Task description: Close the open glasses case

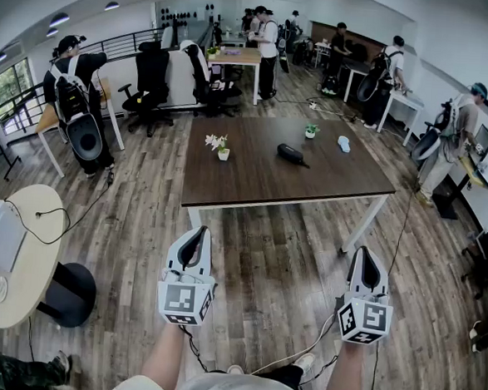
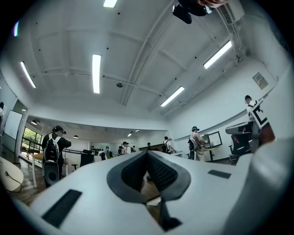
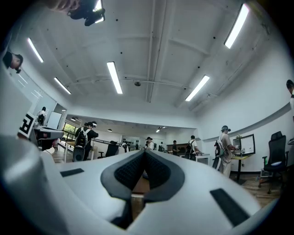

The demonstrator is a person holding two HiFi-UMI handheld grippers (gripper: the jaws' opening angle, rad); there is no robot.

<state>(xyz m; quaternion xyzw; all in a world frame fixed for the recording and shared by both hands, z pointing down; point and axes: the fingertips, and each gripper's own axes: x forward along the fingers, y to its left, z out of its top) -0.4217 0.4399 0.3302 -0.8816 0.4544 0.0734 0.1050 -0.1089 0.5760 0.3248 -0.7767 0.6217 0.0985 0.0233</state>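
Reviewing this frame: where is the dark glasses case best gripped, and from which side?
The case lies low on the table, its long axis slanting far-left to near-right, with nothing touching it. So probably grip across its narrow width at the middle, coming from above on the near side. Its lid is too small to make out.

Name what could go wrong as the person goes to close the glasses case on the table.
Both the left gripper and right gripper are shut; arriving like that may shove the glasses case along the table instead of closing it. The potted flowers stand close to the case and could be tipped. A cable trails by the feet: trip hazard.
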